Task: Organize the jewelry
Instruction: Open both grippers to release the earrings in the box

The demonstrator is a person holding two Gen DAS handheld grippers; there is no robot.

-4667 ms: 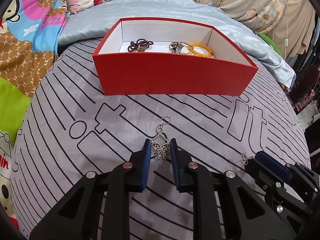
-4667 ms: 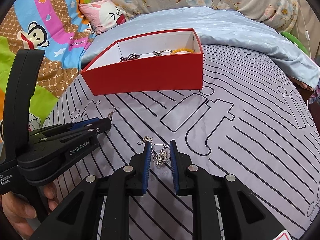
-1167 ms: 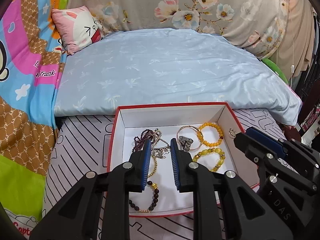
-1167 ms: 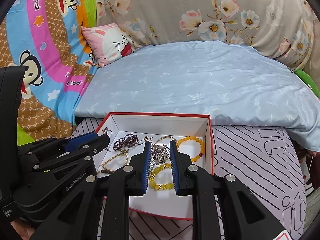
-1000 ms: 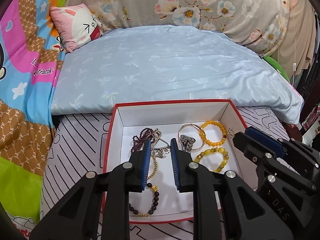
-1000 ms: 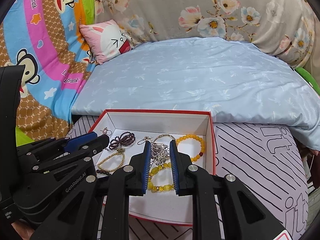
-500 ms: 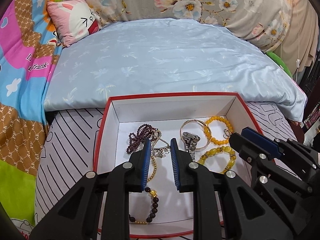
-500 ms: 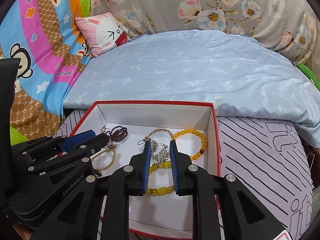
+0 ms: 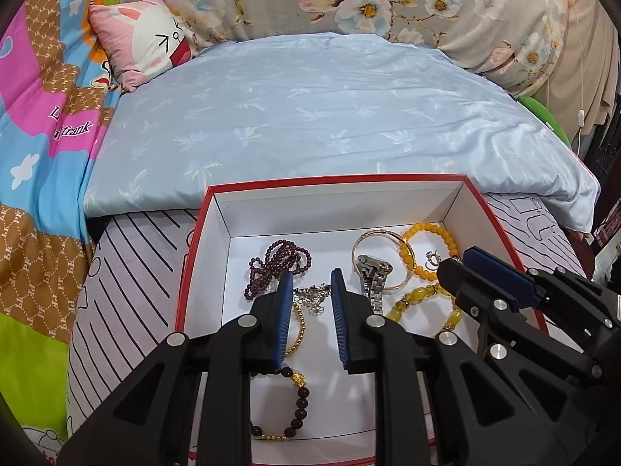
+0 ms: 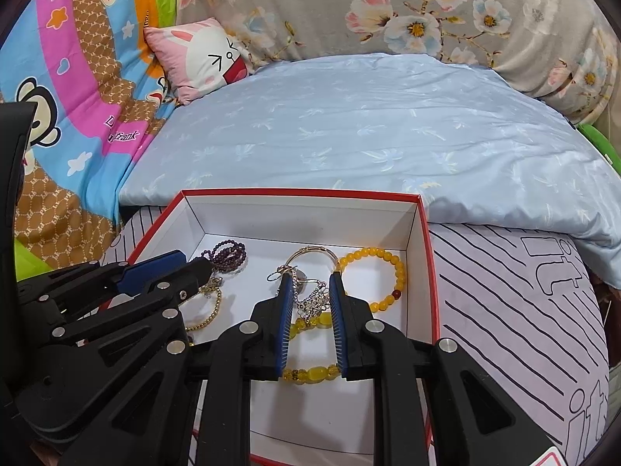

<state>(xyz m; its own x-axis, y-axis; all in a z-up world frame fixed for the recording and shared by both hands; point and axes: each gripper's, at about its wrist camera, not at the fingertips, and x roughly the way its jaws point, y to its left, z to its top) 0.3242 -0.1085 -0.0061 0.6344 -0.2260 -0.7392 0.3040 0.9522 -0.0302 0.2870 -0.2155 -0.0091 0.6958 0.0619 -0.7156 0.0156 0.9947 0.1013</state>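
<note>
Jewelry lies gathered in a red box (image 9: 500,225) with a white inside, which sits on a bed (image 9: 136,279) covered by a grey sheet with black line drawings.

Both hand-held grippers are over the box. The left hand-held gripper (image 9: 310,291) has its blue pads narrowed on a silver filigree earring (image 9: 312,297); the earring sits between the pads and looks pinched, hanging over the box floor. The right hand-held gripper (image 10: 309,291) pinches a matching silver earring (image 10: 312,299), whose hook sticks out past the left pad, above a yellow chunky-bead bracelet (image 10: 310,372).

On the box floor lie a dark purple bead string (image 9: 277,268) near the far left corner, a thin gold bead chain (image 9: 297,330) partly under the left pad, and a bracelet of dark red beads with a gold charm (image 9: 295,407) nearer the camera. To the right are a gold bangle (image 9: 372,237), a silver watch (image 9: 374,275) lying across the bangle, and a round yellow bead bracelet (image 10: 388,275) toward the far right corner.

Behind the box a pale blue quilt (image 9: 330,108) is spread over the bed. A pink rabbit-face pillow (image 9: 143,50) lies at its far left, beside a bright cartoon blanket (image 9: 35,136), with flowered grey fabric (image 9: 407,4) along the back.
</note>
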